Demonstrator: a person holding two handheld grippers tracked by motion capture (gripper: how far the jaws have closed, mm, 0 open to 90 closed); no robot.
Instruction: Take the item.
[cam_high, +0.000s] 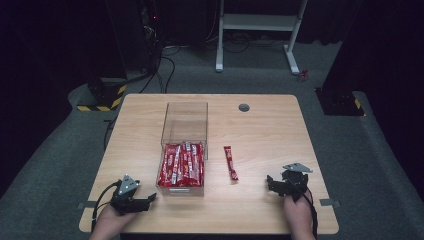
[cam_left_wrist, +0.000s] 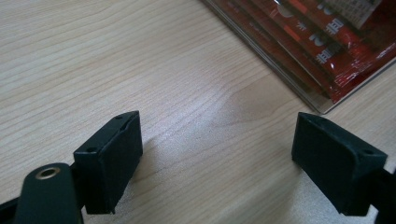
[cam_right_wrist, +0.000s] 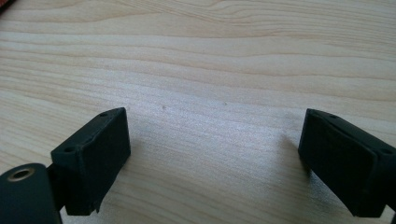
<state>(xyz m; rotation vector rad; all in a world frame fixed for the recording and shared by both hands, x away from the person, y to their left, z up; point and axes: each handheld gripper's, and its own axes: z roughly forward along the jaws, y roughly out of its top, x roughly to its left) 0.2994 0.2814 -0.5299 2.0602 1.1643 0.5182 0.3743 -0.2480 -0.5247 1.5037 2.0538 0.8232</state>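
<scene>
On the table (cam_high: 260, 125), my left tongs (cam_high: 150, 199) and right tongs (cam_high: 270, 183) rest wide open and empty, flanking a clear box (cam_high: 183, 150) of red sachets (cam_high: 181, 165); one sachet (cam_high: 230, 163) lies apart.

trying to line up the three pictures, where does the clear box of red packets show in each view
High view: the clear box sits left of the table's middle, the red packets in its near half.
Left gripper view: a corner of the box fills the top right, past the open jaws.
Right gripper view: I cannot make it out there.
Shared landmark: the light wooden table.
</scene>
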